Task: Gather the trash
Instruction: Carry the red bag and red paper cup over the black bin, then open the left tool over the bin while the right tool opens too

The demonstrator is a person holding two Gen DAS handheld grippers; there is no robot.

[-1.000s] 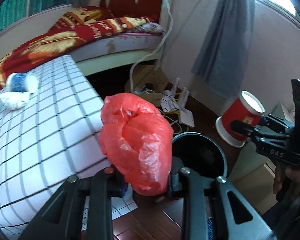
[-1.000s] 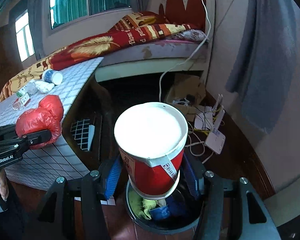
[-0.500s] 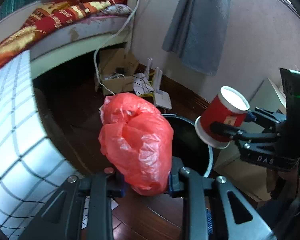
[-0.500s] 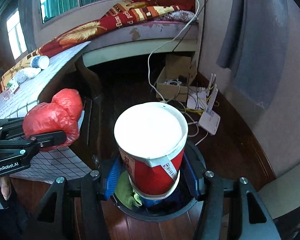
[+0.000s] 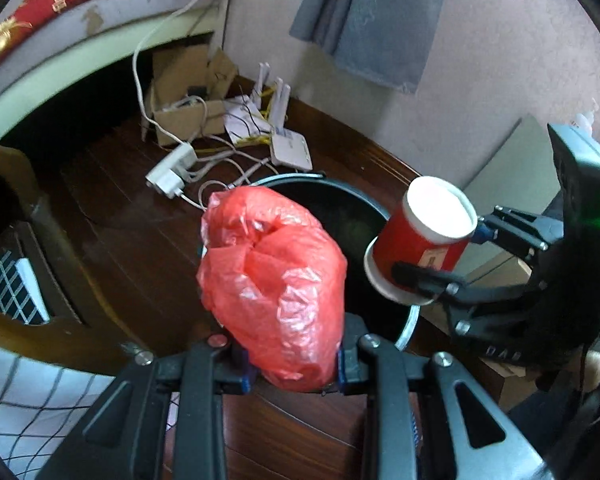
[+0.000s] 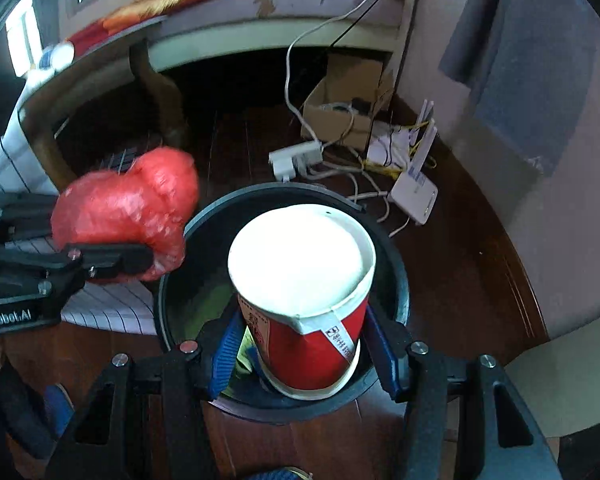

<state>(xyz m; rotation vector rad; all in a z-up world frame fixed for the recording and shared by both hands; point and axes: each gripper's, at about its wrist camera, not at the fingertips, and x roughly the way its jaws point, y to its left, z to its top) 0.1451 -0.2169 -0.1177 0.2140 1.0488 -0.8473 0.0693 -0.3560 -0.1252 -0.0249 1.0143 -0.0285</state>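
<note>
- Red plastic bag [image 5: 274, 292], crumpled into a ball, sits pinched in my left gripper [image 5: 292, 364]; the jaws are closed down to the bag's width and the bundle bulges out well above them.
- My right gripper [image 6: 300, 348] is clamped on a red paper cup [image 6: 304, 292], which I hold bottom-forward, so its white base faces the right wrist camera and its rim end lies back between the blue pads.
- Below both sits the round black bin [image 6: 396, 276] on the dark wood floor [image 6: 460, 280]. Some greenish and blue rubbish shows inside it, but I cannot make out what.
- From the right wrist view the cup hangs over the bin's mouth; the bag is at the bin's left rim, seemingly only partly over the opening.
- I judge the step in hand to be the drop: both pieces are carried to the bin and neither is released yet.
- Next I would open the right jaws and let the cup fall, then bring the bag fully over the opening before opening the left.
- Thin plastic may cling to the pads or drift onto the floor, so I would release it low. A power strip [image 5: 172, 170], cables and a white router [image 5: 290, 152] lie just beyond the bin.
</note>
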